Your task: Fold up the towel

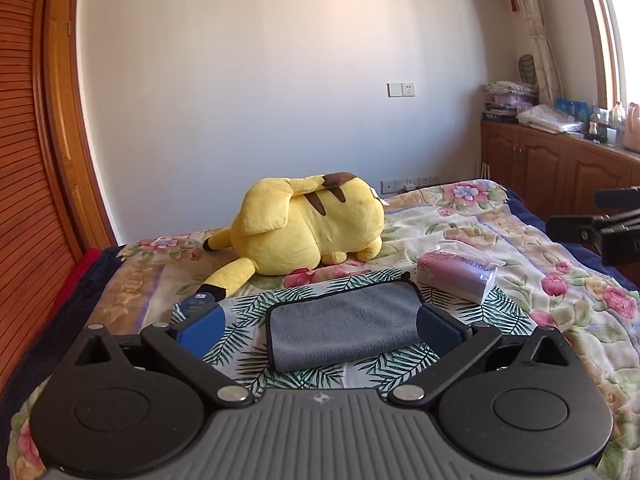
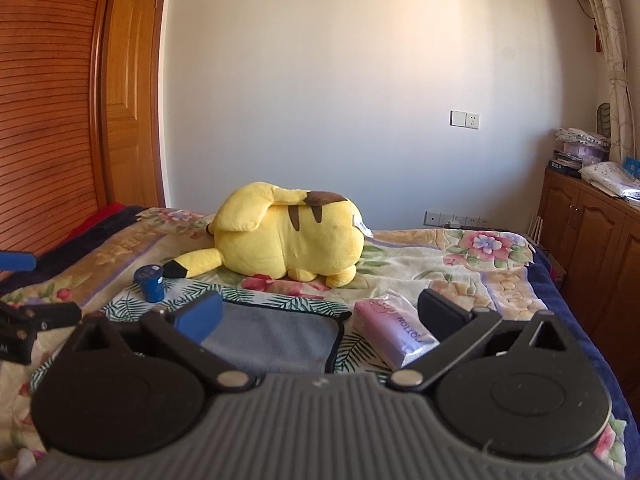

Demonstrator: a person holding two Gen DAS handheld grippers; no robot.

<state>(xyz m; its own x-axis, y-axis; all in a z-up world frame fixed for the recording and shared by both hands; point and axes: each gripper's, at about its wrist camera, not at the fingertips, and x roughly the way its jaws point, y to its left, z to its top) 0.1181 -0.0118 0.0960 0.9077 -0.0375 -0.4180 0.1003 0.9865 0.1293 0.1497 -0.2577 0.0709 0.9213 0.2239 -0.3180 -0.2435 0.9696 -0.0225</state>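
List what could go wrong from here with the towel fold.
The grey towel already lies folded over, with both tools open above it, so a careless grab could pinch only the top layer and undo the fold. The pink tissue pack sits close to its right edge and the blue cylinder near its left; a wide sweep may knock either.

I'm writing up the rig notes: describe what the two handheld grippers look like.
The left gripper and the right gripper look identical: a grey ribbed body with a small logo, two round black discs, black linkage arms with silver pivot pins, and fingers tipped with blue pads. No cables, sleeves or hands are visible.
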